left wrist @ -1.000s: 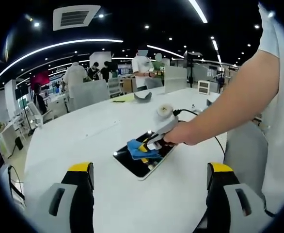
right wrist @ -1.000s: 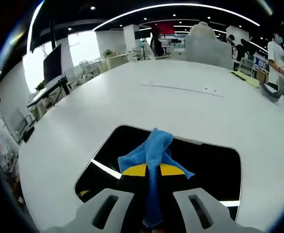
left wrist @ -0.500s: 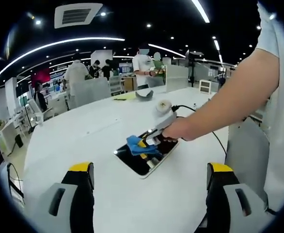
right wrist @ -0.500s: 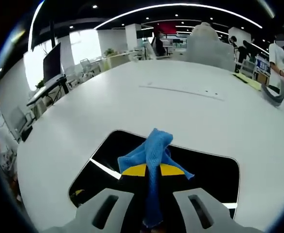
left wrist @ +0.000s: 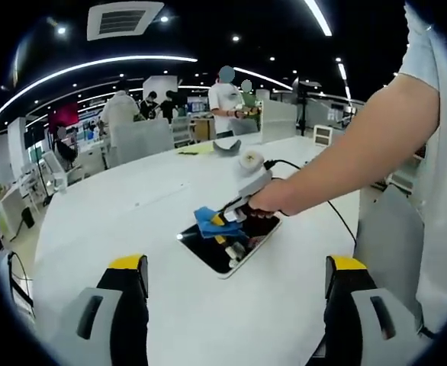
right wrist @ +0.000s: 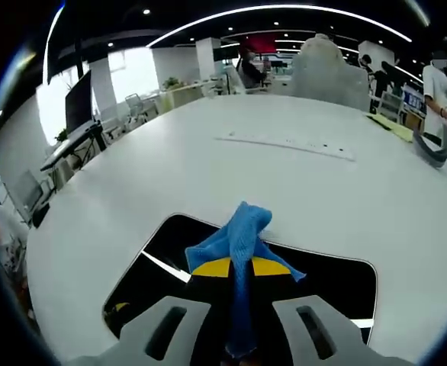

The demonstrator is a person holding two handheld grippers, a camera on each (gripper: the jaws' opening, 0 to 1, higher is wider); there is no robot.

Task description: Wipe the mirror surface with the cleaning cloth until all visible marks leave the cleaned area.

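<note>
Since a second ago the right gripper (left wrist: 222, 221) has carried the blue cleaning cloth (left wrist: 207, 219) across the mirror (left wrist: 227, 245) toward its far left edge; in the right gripper view the cloth (right wrist: 241, 242) now overlaps the mirror's (right wrist: 326, 286) far border, where earlier it sat well inside the glass. The right gripper (right wrist: 241, 305) is clamped on the cloth, which bunches up between its jaws over the dark, reflective surface. The mirror lies flat on the white table (left wrist: 170, 198). The left gripper (left wrist: 235, 305) hovers above the near table, jaws wide apart and holding nothing. A person's hand (left wrist: 273, 202) grips the right gripper's handle.
</note>
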